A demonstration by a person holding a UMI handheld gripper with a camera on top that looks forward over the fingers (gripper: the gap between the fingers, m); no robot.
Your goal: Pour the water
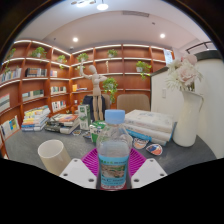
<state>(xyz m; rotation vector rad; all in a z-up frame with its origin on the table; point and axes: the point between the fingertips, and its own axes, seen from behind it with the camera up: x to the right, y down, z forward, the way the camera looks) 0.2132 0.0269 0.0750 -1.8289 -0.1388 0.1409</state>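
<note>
A clear plastic water bottle (114, 153) with a blue cap and a pale blue label stands upright between my fingers. My gripper (113, 166) is shut on the bottle, the magenta pads (91, 161) pressing its sides at label height. A cream paper cup (53, 156) sits on the grey table (30, 146), to the left of the bottle and apart from it. The bottle's base is hidden behind my fingers.
Beyond the bottle lie a white tissue box (152, 124), stacked books (37, 119), a small bowl (154, 149) and a wooden figure (95, 82). A white vase of pale flowers (186, 100) stands to the right. Bookshelves (40, 75) line the back wall.
</note>
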